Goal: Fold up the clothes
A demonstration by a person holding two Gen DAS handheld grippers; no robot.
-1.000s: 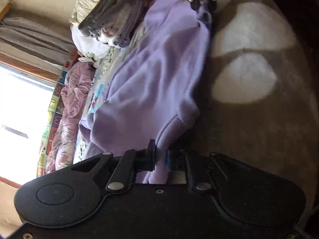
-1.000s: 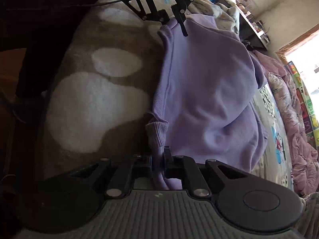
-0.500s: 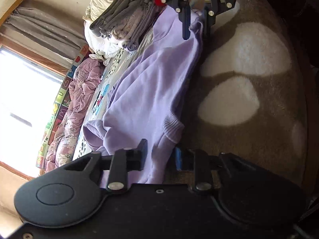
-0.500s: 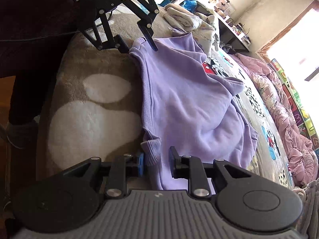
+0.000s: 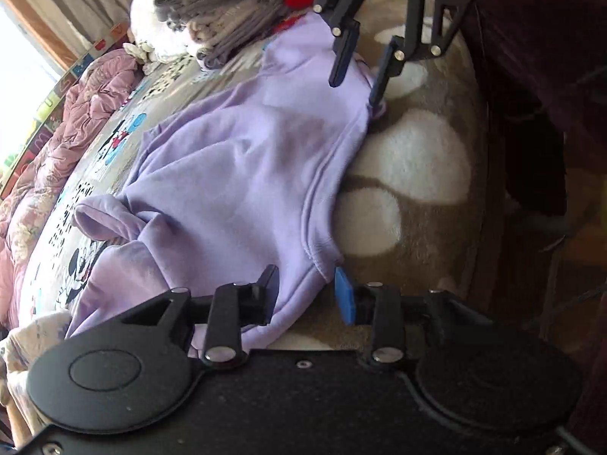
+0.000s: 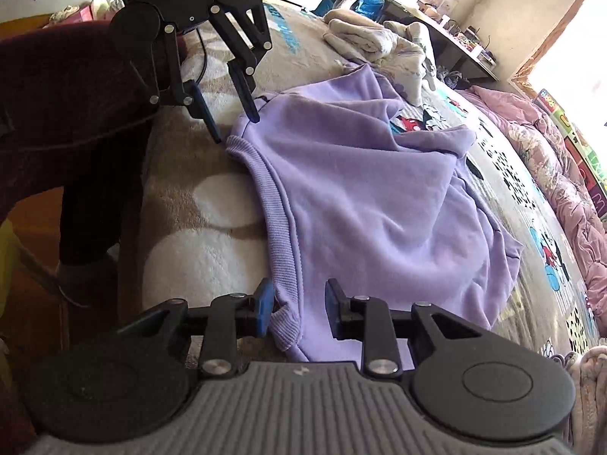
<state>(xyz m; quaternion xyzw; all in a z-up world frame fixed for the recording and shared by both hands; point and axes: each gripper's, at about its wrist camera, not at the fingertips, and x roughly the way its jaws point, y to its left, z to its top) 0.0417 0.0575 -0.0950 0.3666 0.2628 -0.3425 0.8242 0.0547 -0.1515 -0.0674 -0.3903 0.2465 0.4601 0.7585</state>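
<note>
My left gripper (image 5: 306, 291) stands spread, its two fingers wide apart, and a corner of the lilac sweatshirt (image 5: 242, 174) lies loose in the gap between them without either pad pressing it. My right gripper (image 6: 297, 305) is spread too, with the ribbed hem (image 6: 279, 227) of the sweatshirt lying between its fingers; the cloth touches the blue pad on one side and sits clear of the other.

The sweatshirt lies spread and rumpled on the bed, its hem edge running along the brown blanket with white patches (image 6: 197, 227) that covers the near edge of the bed. On the far side of the sweatshirt from the blanket, the cartoon-print sheet (image 6: 546, 250) shows, and beyond that a crumpled pink quilt (image 6: 569, 189).

From my left camera, my right gripper appears at the far end of the hem, one fingertip just touching that corner of the sweatshirt. Past that end of the sweatshirt sits a stack of folded grey clothes (image 5: 227, 22). From my right camera, my left gripper hovers at the opposite hem corner, and a heap of pale clothes (image 6: 379, 41) lies beyond it.
</note>
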